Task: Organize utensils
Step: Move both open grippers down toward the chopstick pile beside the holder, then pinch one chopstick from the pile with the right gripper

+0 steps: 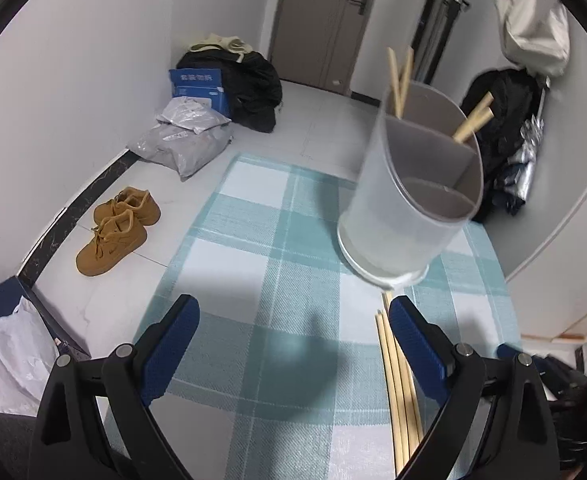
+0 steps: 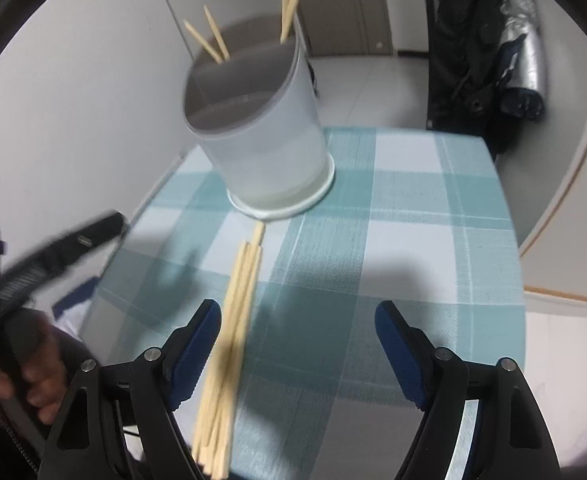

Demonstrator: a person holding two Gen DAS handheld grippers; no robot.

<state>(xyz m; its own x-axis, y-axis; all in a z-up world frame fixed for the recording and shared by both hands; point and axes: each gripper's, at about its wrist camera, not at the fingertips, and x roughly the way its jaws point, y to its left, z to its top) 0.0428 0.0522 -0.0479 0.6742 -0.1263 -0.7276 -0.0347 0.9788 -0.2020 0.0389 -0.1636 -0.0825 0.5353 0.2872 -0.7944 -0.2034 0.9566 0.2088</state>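
A translucent grey utensil holder (image 1: 409,204) (image 2: 261,132) with inner dividers stands on the teal checked tablecloth (image 1: 261,264) (image 2: 393,216). A few wooden chopsticks (image 1: 399,76) (image 2: 213,38) stand in its rear compartments. A loose bundle of chopsticks (image 1: 397,376) (image 2: 233,336) lies flat on the cloth in front of the holder. My left gripper (image 1: 293,314) is open over bare cloth, and the bundle runs past its right finger. My right gripper (image 2: 299,316) is open above the bundle, which lies just inside its left finger (image 2: 201,340) without being pinched.
The table's edges fall off left and right of the cloth. On the floor to the left are tan shoes (image 1: 113,228), grey parcels (image 1: 185,140), a blue box (image 1: 199,84) and dark clothes (image 1: 253,88). A hand (image 2: 33,384) holds the left gripper's handle (image 2: 53,252).
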